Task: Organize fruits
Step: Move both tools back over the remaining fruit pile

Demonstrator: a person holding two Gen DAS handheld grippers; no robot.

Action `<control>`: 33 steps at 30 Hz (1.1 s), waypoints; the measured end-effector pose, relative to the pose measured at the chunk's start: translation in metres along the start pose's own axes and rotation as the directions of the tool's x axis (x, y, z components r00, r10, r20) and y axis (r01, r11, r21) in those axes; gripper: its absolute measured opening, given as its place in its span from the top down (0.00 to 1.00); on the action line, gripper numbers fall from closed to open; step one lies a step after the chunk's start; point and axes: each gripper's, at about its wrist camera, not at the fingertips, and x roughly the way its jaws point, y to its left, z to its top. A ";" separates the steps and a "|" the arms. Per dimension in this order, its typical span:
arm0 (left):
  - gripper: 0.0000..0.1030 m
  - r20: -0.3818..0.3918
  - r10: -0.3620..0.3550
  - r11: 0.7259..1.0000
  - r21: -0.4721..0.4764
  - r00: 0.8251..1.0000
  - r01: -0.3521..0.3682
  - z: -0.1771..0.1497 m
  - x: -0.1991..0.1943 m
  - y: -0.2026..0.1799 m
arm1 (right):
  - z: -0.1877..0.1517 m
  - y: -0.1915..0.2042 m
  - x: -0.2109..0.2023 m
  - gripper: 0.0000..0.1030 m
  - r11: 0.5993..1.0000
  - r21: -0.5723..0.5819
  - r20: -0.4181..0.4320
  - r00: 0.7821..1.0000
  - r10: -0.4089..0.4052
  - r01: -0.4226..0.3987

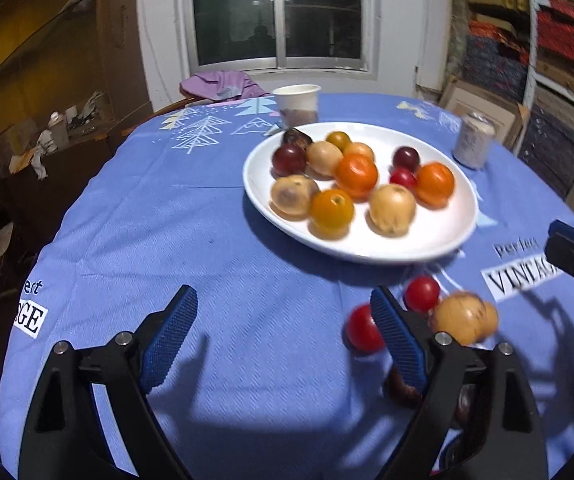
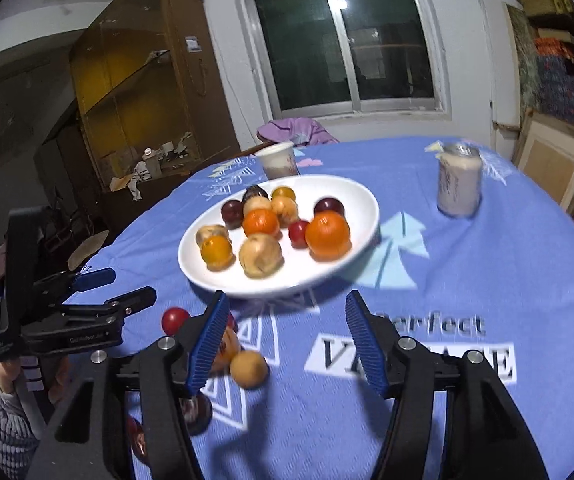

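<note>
With both the left hand-held gripper (image 1: 283,336) and the right hand-held gripper (image 2: 287,340) held open and empty, the loose red fruit (image 1: 421,293) could be knocked off the desk (image 1: 207,220).

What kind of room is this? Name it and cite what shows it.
Probably a lived-in home room doubling as storage: a round table under a blue printed tablecloth holding a white plate of fruit, a tall wooden cabinet of clutter, and stacked cardboard boxes by the window.

Left gripper (image 1: 283,340) and right gripper (image 2: 285,338): jaws apart, holding nothing
</note>
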 end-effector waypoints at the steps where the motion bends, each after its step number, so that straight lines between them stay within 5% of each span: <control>1: 0.16 0.003 0.001 1.000 0.013 1.000 -0.001 -0.001 0.000 -0.003 | -0.002 -0.004 0.001 0.40 1.000 0.018 -0.009 1.000 0.004 -0.004; 8: 0.16 -0.036 0.021 0.998 0.067 0.999 -0.018 -0.002 0.013 -0.015 | -0.006 0.000 0.002 0.39 1.000 0.012 -0.013 1.000 0.018 -0.018; 33: 0.13 -0.056 0.029 0.997 -0.073 0.998 -0.033 0.004 0.024 0.011 | -0.006 0.001 0.007 0.35 1.000 0.010 -0.029 0.999 0.018 -0.017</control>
